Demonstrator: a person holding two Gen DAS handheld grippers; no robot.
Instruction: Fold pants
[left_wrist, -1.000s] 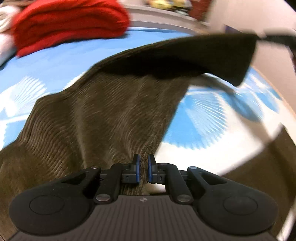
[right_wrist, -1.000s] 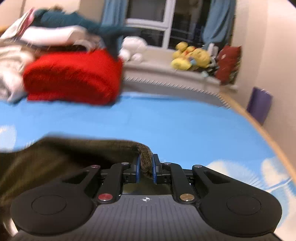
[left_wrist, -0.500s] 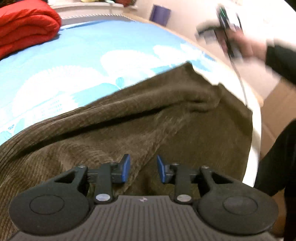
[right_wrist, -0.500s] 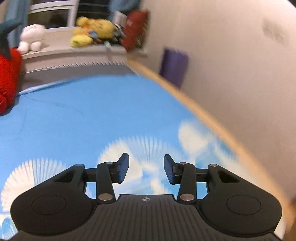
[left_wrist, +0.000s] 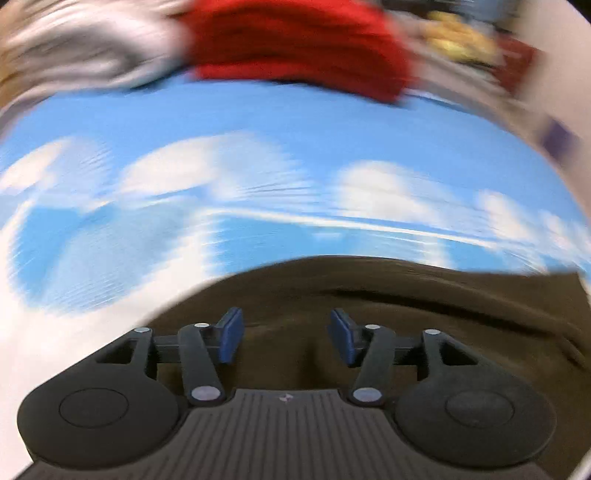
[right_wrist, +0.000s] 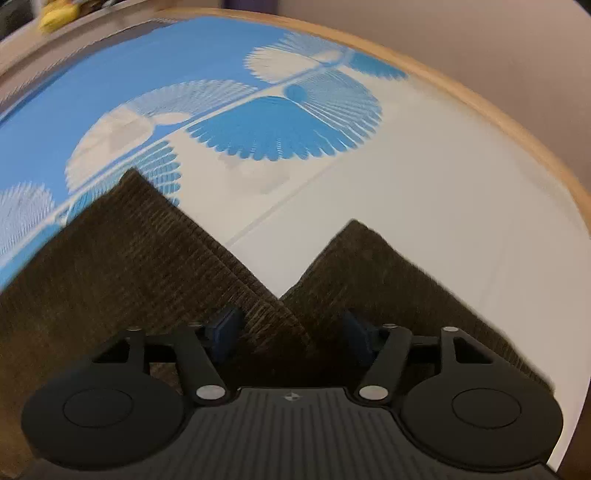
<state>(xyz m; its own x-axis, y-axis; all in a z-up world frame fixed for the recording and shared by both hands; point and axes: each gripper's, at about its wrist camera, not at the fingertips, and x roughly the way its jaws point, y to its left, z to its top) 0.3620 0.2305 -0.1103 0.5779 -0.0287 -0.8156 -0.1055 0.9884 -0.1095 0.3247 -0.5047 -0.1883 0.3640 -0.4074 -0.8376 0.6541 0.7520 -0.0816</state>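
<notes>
Brown corduroy pants (left_wrist: 388, 295) lie flat on a blue and white bedsheet (left_wrist: 258, 147). In the left wrist view my left gripper (left_wrist: 286, 336) hovers over the pants' near edge, its jaws opening, nothing pinched between the blue pads. The right wrist view shows two pant-leg ends (right_wrist: 147, 251) forming two pointed corners on the sheet (right_wrist: 406, 184), the second corner (right_wrist: 369, 266) to the right. My right gripper (right_wrist: 291, 336) hangs above the notch between the legs, jaws opening, and the fabric lies below the pads, not gripped.
A folded red blanket (left_wrist: 295, 40) and pale laundry (left_wrist: 85, 48) sit at the far end of the bed. Yellow soft toys (left_wrist: 458, 33) rest on a ledge beyond. The bed's wooden rim (right_wrist: 498, 110) curves along the right, against a wall.
Both grippers let go of the pants and their jaws spread. The lifted fabric now lies flat on the bed. The left view swung toward the red blanket; the right dropped over the leg ends.
</notes>
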